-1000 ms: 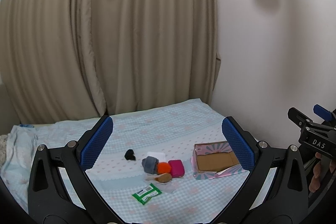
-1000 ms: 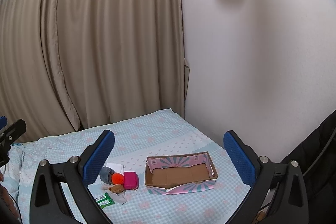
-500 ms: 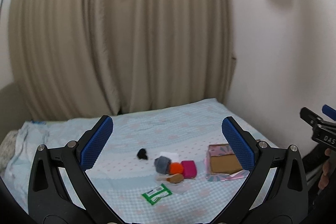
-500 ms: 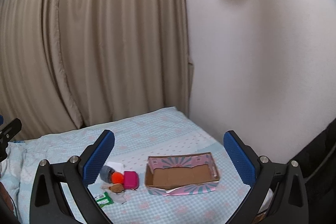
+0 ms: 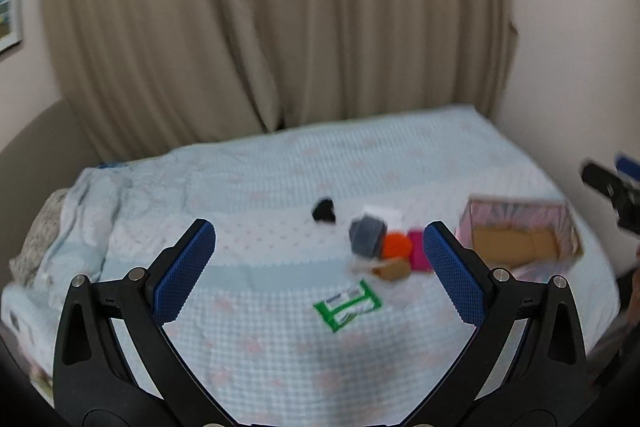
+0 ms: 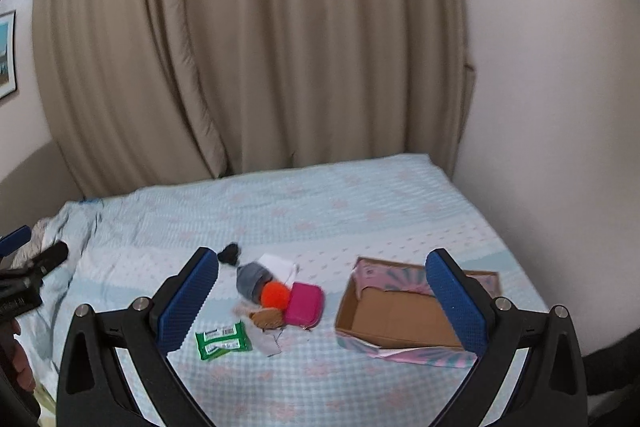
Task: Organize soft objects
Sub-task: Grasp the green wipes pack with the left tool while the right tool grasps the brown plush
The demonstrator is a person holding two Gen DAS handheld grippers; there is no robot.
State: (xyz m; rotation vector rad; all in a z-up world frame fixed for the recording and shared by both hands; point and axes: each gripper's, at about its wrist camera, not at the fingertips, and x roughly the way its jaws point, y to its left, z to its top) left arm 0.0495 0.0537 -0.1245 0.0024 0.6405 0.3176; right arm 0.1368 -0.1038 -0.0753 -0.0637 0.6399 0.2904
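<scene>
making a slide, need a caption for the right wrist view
Open right gripper above a bed, facing a soft-object pile beside an empty cardboard box.

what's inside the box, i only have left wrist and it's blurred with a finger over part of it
Observer: In the right wrist view the box shows a bare cardboard floor with nothing seen on it, though one corner is hidden there too.
Operator: is the pink thing touching the box
Observer: No. The pink pouch lies apart from it, with bed cover showing between them.
Operator: and the green blur
Observer: It looks like two green packets side by side, lying flat, each with a white label.
</scene>
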